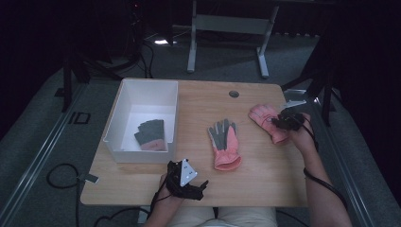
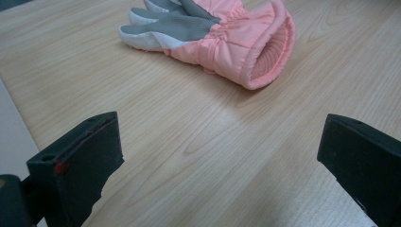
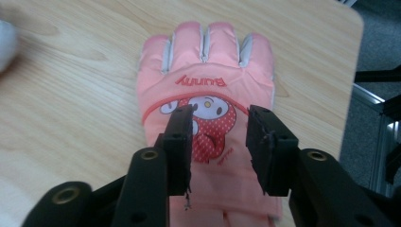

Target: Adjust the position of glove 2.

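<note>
High view: pale wooden table [image 1: 265, 175]; grey floor [image 1: 42, 127]; dark room.

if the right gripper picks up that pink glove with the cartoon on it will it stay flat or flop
The pink glove is puffy, quilted fabric lying limp on the table, so it will probably droop on both sides of the right gripper, whose jaws stand apart above its back. It looks light. The smooth shell might slip, so a pinch on the bunched cuff may hold better.

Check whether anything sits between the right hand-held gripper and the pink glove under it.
Nothing visible does. The right hand-held gripper hangs directly over the pink glove, its jaws parted above the cartoon print, with no other object between them.
</note>
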Available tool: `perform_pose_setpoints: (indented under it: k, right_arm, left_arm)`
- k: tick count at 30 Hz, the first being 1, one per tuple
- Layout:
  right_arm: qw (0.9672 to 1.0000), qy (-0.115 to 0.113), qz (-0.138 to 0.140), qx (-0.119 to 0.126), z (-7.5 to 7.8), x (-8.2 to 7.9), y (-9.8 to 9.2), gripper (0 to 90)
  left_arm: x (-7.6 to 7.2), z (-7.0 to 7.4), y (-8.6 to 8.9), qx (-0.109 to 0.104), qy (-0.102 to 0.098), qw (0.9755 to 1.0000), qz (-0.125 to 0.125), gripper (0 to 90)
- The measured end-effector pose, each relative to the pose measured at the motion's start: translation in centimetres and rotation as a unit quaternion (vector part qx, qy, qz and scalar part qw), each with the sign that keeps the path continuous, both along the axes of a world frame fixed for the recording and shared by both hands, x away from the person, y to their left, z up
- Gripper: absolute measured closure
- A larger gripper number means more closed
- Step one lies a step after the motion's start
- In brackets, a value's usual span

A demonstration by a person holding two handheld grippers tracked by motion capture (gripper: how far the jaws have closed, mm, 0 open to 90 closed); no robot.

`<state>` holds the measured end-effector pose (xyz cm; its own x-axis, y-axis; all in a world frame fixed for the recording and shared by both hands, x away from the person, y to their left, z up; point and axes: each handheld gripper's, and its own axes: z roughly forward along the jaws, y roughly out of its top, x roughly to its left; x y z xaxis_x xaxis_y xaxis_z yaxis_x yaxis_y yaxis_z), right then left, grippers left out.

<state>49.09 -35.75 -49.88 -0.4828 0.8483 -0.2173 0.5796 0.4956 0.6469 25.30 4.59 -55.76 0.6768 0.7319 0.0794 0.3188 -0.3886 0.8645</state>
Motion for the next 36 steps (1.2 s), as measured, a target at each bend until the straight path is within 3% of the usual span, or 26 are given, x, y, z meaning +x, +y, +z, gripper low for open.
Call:
perform_pose_setpoints:
  k: [4, 7, 11, 14, 18, 20, 22, 27, 30, 36]
  right_arm:
    - [1.0000, 0.006, 0.003, 0.006, -1.3, 1.0, -0.1, 59.8]
    - [0.9997, 0.023, 0.000, 0.006, -2.2, 1.5, -0.2, 61.2]
    - [0.9996, 0.029, 0.004, 0.004, -2.7, 1.7, -0.2, 62.3]
    - [0.9988, 0.043, -0.002, 0.021, -2.9, 2.1, -0.5, 67.9]
    - [0.9989, 0.047, -0.004, 0.003, -2.8, 2.2, 0.0, 79.0]
    - [0.9988, 0.048, -0.008, 0.005, -2.7, 2.2, 0.0, 81.1]
    - [0.9983, 0.053, -0.021, 0.010, -2.3, 2.2, 0.1, 86.9]
    - [0.9981, 0.040, -0.042, 0.022, -0.1, 1.1, 0.4, 88.7]
    - [0.9976, 0.014, -0.056, 0.039, 2.0, -0.6, 0.6, 88.7]
    - [0.9922, -0.030, -0.103, 0.064, 5.9, -5.2, 1.4, 88.8]
  left_arm:
    - [0.0, 0.0, 0.0, 0.014, -0.002, 0.9999, -0.003, 0.3]
    - [0.0, 0.1, 0.2, 0.007, -0.005, 1.0000, -0.002, 0.3]
    - [0.1, 0.2, 0.4, 0.004, -0.003, 1.0000, -0.001, 0.3]
    - [0.1, 0.1, 0.3, 0.009, -0.004, 1.0000, -0.001, 0.3]
    - [0.0, 0.2, 0.4, 0.004, -0.006, 1.0000, 0.000, 0.3]
    - [0.0, 0.2, 0.4, 0.005, -0.006, 1.0000, -0.001, 0.3]
    - [0.0, 0.3, 0.4, 0.002, -0.007, 1.0000, 0.000, 0.3]
    - [-0.1, 0.2, 0.3, 0.007, -0.004, 0.9999, -0.007, 0.3]
    - [-0.2, 0.2, 0.2, 0.008, -0.005, 0.9999, -0.007, 0.3]
    - [-0.3, 0.3, 0.2, 0.004, -0.007, 0.9999, -0.007, 0.3]
